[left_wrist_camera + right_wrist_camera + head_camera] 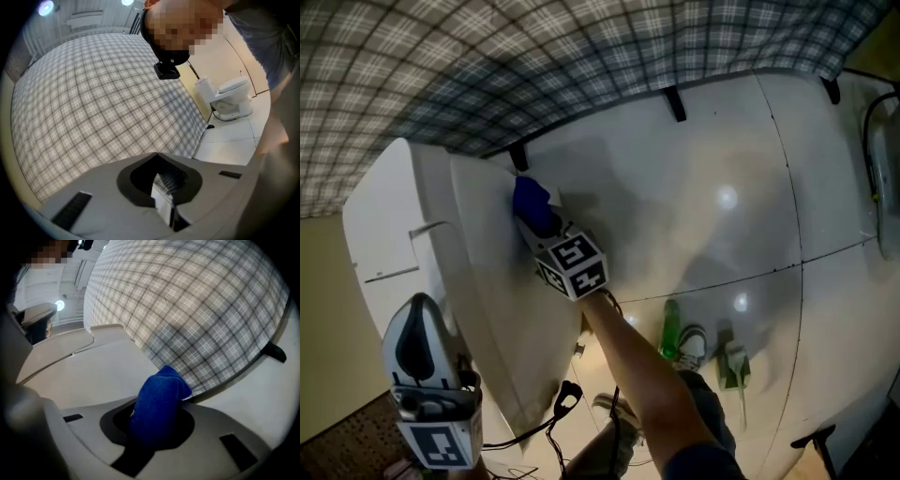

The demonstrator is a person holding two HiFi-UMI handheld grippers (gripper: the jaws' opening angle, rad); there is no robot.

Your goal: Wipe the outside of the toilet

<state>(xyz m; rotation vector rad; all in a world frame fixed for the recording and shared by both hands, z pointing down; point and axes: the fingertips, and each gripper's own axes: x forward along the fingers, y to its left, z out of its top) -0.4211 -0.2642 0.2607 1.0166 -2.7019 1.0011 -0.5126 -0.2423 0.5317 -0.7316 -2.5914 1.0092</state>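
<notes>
Nearby, left gripper (166, 197): held low and away from the work, jaws closed together with nothing between them.
Right gripper (539, 225): at the end of the person's outstretched arm (647, 375), clamped on the blue cloth (159, 404).
Cloth's position: bunched, with its free end poking past the jaws and pressed to the toilet's side near the top.
Cloth's handling: looks soft, light and squashy. I'd hold it deep in the fold, as it is now, so a padded nose leads.
Toilet (483, 281): white, glossy and hard, probably slick. It is fixed in place, so it needs pressure rather than lifting.
Floor (722, 187): pale tiles beside the toilet.
Farthest: a plaid wall (581, 66) right behind the toilet.
</notes>
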